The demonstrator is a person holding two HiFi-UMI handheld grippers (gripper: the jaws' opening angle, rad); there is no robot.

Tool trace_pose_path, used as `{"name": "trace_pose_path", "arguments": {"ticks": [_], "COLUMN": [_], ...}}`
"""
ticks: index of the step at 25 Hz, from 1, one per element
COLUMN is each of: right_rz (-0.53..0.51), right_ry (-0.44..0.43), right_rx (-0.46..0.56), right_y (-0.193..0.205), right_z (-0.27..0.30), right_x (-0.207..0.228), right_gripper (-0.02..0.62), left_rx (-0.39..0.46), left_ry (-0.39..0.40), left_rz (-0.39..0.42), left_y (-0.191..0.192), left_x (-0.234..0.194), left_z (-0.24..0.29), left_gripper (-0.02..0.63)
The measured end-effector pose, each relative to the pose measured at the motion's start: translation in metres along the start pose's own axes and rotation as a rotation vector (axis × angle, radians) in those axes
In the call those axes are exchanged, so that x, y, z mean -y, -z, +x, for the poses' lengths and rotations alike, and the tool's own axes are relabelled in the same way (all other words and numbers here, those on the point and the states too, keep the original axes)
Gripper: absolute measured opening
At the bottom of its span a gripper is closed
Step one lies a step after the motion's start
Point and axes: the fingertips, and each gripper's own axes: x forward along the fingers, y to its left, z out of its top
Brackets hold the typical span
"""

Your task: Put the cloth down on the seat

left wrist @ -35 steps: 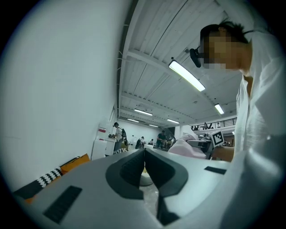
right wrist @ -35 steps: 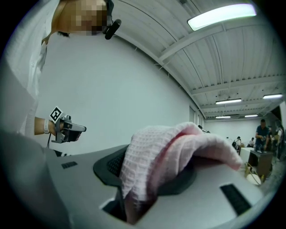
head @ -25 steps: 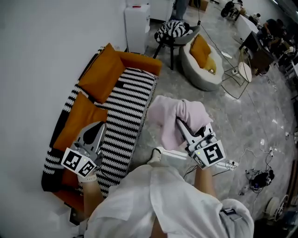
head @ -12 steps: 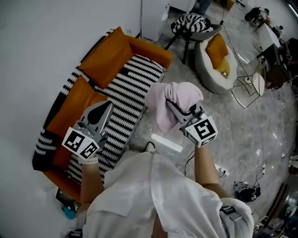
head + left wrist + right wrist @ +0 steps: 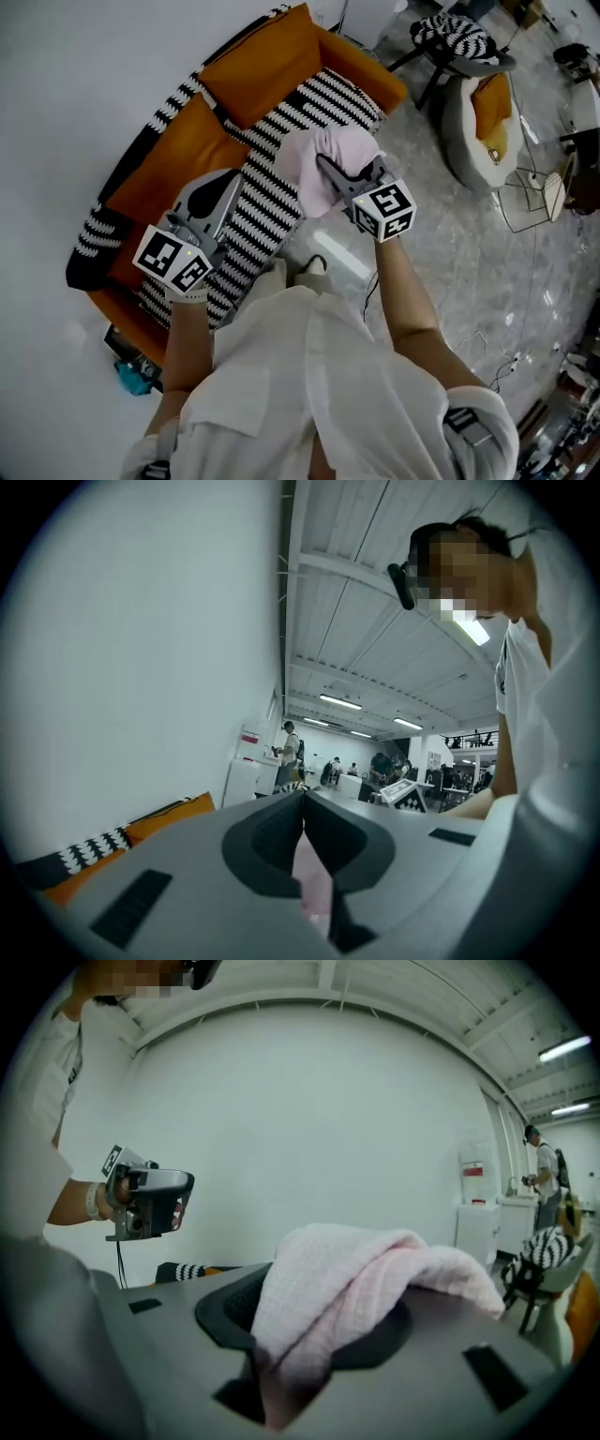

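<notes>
A pink cloth (image 5: 306, 176) hangs bunched from my right gripper (image 5: 324, 166), which is shut on it over the front edge of the sofa's black-and-white striped seat (image 5: 272, 208). In the right gripper view the cloth (image 5: 361, 1274) drapes over both jaws of that gripper (image 5: 314, 1335) and hides the fingertips. My left gripper (image 5: 227, 181) hovers over the seat to the left of the cloth, jaws shut with nothing held. Its tips (image 5: 303, 797) meet in the left gripper view. The left gripper (image 5: 150, 1204) also shows in the right gripper view against the white wall.
Orange back cushions (image 5: 258, 70) line the sofa along the white wall. A round white lounge seat with an orange cushion (image 5: 483, 112) and a stool with a striped cushion (image 5: 457, 33) stand to the right. A white box (image 5: 342, 267) and cables lie on the grey floor.
My right gripper has carried the cloth leftward from above the floor to above the striped seat's edge. The left gripper stays shut over the seat.
</notes>
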Motion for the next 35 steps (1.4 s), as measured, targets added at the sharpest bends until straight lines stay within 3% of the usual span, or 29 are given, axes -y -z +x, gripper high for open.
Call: {"name": "trace_pose_path", "arguments": {"ticks": [5, 11, 16, 23, 27, 35], "right_rz": [0.066, 0.120, 0.209, 0.283, 0.270, 0.241], "right_ry": [-0.085, -0.174, -0.200, -0.215, -0.191, -0.131], "right_rx": [-0.058, -0.202, -0.319, -0.534, -0.644, -0.689], "right_y": [0.031, 0.085, 0.129, 0.188, 0.208, 0.202], "right_z": [0.081, 0.161, 0.207, 0.233, 0.232, 0.225], "right_x": [-0.028, -0.066, -0.083, -0.100, -0.099, -0.074], "right_gripper": [0.184, 0.189, 0.195, 0.216, 0.269, 0.305], "left_rx": [-0.025, -0.041, -0.058, -0.078, -0.082, -0.082], "left_ry": [-0.090, -0.143, -0.163, -0.167, -0.162, -0.147], "left_rz": [-0.029, -0.067, -0.088, -0.132, -0.140, -0.138], "left_y": [0.019, 0.041, 0.055, 0.075, 0.078, 0.074], "left_x": [-0.045, -0.092, -0.119, -0.141, -0.146, -0.150], "left_z": [-0.021, -0.037, -0.045, -0.051, -0.050, -0.039], "left_gripper": [0.015, 0.015, 0.015, 0.015, 0.015, 0.015]}}
